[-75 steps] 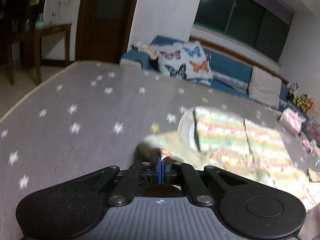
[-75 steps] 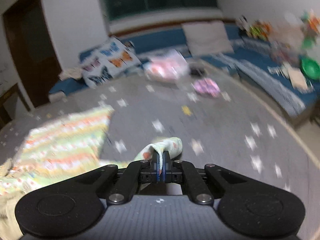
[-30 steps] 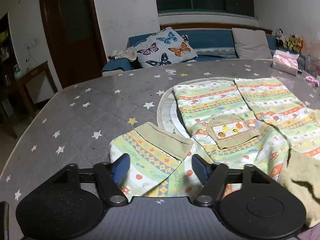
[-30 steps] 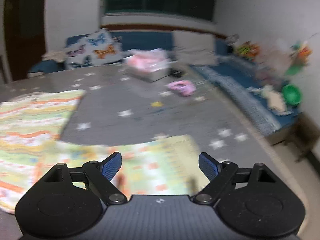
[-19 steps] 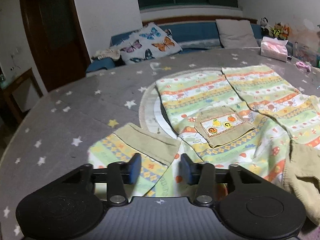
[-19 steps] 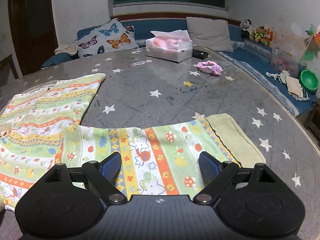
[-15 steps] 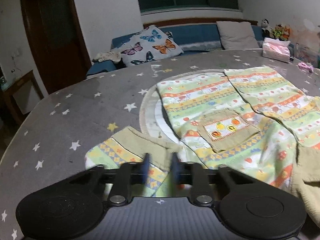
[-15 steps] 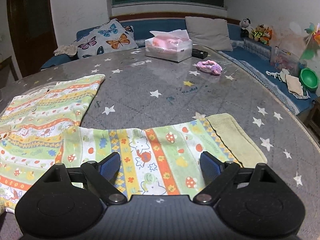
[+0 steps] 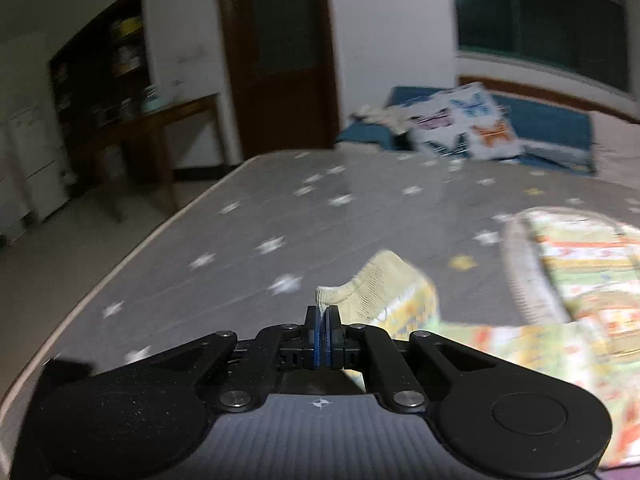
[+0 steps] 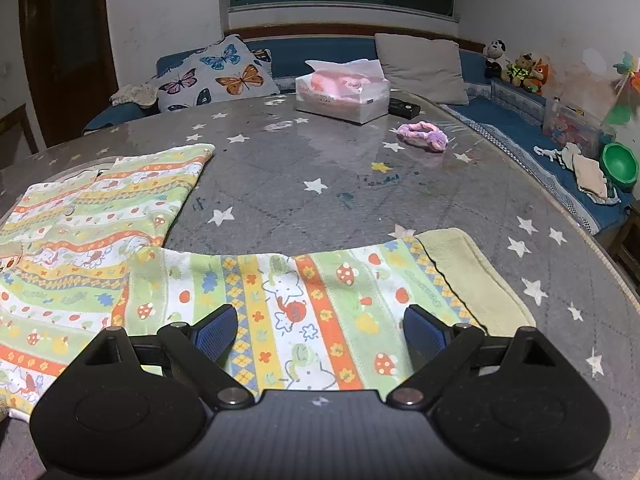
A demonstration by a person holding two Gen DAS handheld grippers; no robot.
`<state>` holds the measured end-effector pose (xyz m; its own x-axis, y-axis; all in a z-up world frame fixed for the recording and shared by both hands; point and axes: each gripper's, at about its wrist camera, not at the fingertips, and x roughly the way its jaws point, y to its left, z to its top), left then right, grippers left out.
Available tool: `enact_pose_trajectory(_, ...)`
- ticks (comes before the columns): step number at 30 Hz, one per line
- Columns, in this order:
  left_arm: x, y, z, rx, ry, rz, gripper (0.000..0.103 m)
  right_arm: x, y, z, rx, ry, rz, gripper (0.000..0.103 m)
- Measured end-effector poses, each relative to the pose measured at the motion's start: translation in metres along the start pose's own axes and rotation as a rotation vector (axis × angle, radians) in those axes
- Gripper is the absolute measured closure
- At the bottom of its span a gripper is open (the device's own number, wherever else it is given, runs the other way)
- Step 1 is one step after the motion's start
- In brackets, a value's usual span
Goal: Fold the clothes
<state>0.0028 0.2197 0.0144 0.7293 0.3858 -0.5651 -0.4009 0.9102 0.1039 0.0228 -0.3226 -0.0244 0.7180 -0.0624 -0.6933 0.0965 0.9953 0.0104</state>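
Folding barely begun. My left hand-held gripper (image 9: 321,330) is clamped on the ribbed cuff (image 9: 370,280) of the patterned child's garment (image 10: 80,216), lifting it off the star-print table (image 10: 360,184) near its left edge (that view is blurred). My right hand-held gripper (image 10: 320,330) hovers, fingers apart, over the other sleeve (image 10: 320,288), which lies flat toward the right edge. The body is spread out; no fold is visible yet.

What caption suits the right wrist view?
Open right gripper hovering over the striped mushroom-print sleeve lying flat on the grey star-patterned table.
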Motion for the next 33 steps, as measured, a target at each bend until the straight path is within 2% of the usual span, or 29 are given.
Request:
enact_pose_trajectory(5,0.010,0.023,-0.012,-0.025,0.061,0.071,0.100,-0.011,0.014,0.003,-0.049,-0.010,0.043,0.011)
enact_pose_trajectory(8,0.010,0.020,-0.014,0.007,0.069,0.138,0.098,-0.019,0.030,0.004,-0.089,-0.013,0.101,0.007)
enact_pose_trajectory(10,0.005,0.018,-0.014,-0.003,0.076,0.119,0.098,-0.022,0.042,0.005,-0.118,-0.012,0.137,0.006)
enact_pose_trajectory(13,-0.011,0.003,-0.010,0.031,0.053,0.054,0.082,-0.025,0.063,0.004,-0.180,-0.012,0.189,0.002)
enact_pose_trajectory(14,-0.017,-0.004,-0.009,0.046,0.038,0.022,0.069,-0.025,0.070,0.003,-0.198,-0.012,0.199,0.000)
enact_pose_trajectory(15,-0.022,-0.012,-0.008,0.062,0.024,-0.011,0.063,-0.025,0.077,0.002,-0.216,-0.012,0.209,0.000)
enact_pose_trajectory(22,-0.046,-0.090,-0.007,0.222,-0.020,-0.303,0.063,-0.021,0.116,-0.007,-0.327,-0.002,0.256,0.000)
enact_pose_trajectory(29,-0.048,-0.160,-0.022,0.391,-0.033,-0.478,0.071,-0.020,0.127,-0.020,-0.364,0.028,0.280,0.000)
enact_pose_trajectory(33,-0.050,-0.184,-0.036,0.473,-0.023,-0.564,0.072,-0.028,0.127,-0.022,-0.371,0.026,0.283,0.001)
